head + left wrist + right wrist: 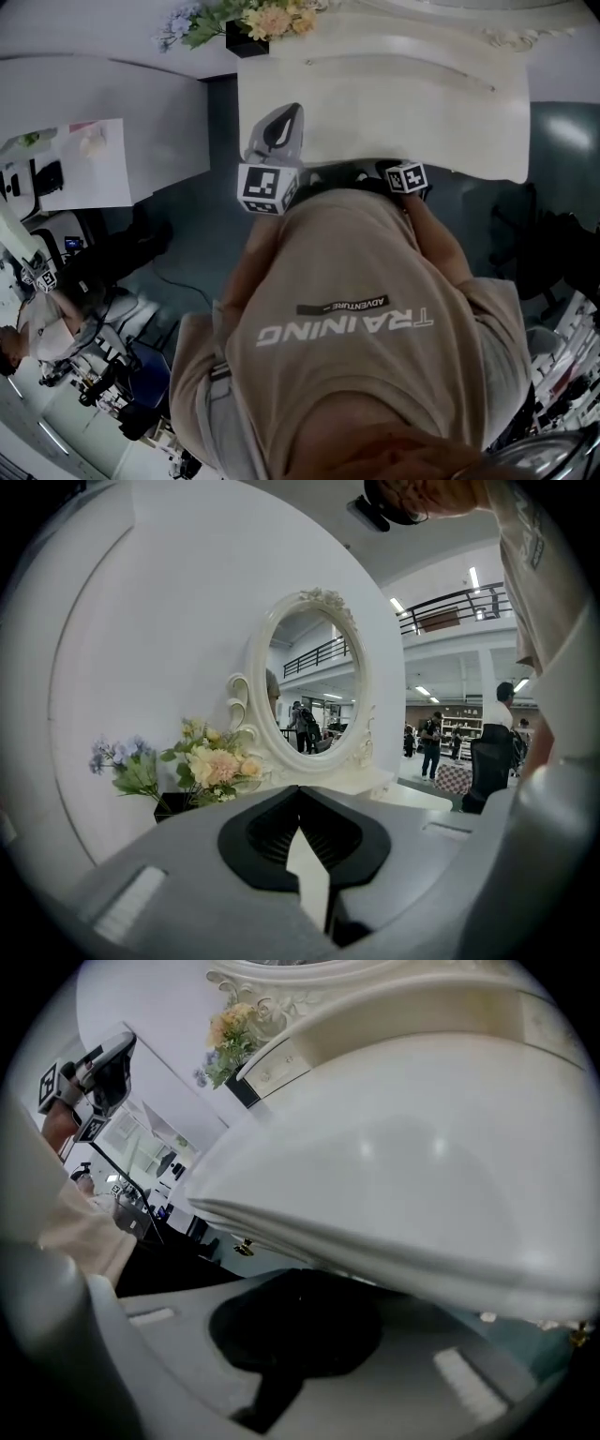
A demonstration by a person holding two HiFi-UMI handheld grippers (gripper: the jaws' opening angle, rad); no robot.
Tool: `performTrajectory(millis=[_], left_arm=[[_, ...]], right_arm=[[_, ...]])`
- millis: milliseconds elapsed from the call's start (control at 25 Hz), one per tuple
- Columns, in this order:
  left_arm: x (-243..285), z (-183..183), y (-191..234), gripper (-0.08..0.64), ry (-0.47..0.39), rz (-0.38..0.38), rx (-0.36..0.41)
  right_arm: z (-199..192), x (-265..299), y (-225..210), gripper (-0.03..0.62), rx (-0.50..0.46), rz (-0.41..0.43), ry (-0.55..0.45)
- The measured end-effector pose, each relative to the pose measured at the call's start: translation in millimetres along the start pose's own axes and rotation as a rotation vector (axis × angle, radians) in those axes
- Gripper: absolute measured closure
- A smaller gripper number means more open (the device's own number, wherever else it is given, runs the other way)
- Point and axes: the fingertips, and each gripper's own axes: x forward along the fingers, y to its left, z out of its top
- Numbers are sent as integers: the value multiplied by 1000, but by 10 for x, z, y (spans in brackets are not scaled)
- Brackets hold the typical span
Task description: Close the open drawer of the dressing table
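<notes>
left tongs (pixel 300 797) raised forward, jaws together, right tongs (pixel 298 1283) held lower, jaws together, both empty

Bench (pixel 394 103) top is cream-white, glossy in the right gripper view. Mirror frame (pixel 251 696) is white with carved scrollwork. Flowers (pixel 214 766) are peach, cream and pale yellow with green leaves, and there are lilac-blue sprigs (pixel 114 757) at the side. Vase (pixel 246 39) is black. Left gripper (pixel 286 120) has a light grey body and black pads. Left marker cube (pixel 267 187) is white with black square patterns. Right gripper (pixel 298 1297) is grey with black pads too, and right marker cube (pixel 406 176) is the same black-on-white. Shirt (pixel 347 309) is beige-tan with white block lettering and a dark label strip. Floor (pixel 202 220) is dark blue-grey. Wall (pixel 141 621) is white. Small fitting (pixel 246 1246) under the bench edge is brass-gold.
</notes>
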Motion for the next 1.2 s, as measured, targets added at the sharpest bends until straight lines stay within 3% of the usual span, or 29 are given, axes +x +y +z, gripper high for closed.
performTrajectory(millis=[200, 320, 440, 600, 880, 1200], left_arm=[[-45, 5, 75, 563, 16, 32, -18], [-37, -33, 75, 563, 41, 30, -37], [-11, 20, -3, 563, 47, 11, -41], [83, 76, -116, 563, 38, -15, -24], [174, 124, -277, 563, 30, -54, 11], [350, 710, -320, 563, -79, -99, 115]], right_arm=[[97, -34, 17, 588, -35, 38, -88], [52, -98, 69, 588, -68, 42, -28], [2, -265, 255, 589, -123, 102, 51], [186, -563, 485, 588, -191, 148, 34], [1122, -1123, 987, 588, -316, 137, -167], [2410, -2080, 1315, 588, -525, 3, -562]])
